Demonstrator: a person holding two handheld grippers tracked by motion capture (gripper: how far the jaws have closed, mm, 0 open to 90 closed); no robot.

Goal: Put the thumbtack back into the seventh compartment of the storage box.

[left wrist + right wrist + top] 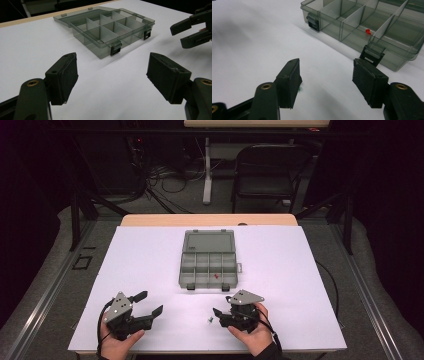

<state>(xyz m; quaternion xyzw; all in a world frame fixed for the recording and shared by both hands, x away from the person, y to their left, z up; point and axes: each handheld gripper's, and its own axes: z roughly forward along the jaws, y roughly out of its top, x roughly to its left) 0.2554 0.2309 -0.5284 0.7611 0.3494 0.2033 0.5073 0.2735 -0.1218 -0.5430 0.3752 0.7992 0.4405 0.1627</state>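
Both grippers gape, holding nothing.
Right gripper (218, 316) beside small green piece (210, 320), possibly a pin; organiser box (208, 259) at 12 o'clock; left gripper (151, 304) at 9.

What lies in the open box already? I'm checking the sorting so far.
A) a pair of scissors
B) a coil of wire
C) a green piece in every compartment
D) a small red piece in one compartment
D: a small red piece sits in one compartment of the box, near its front wall.
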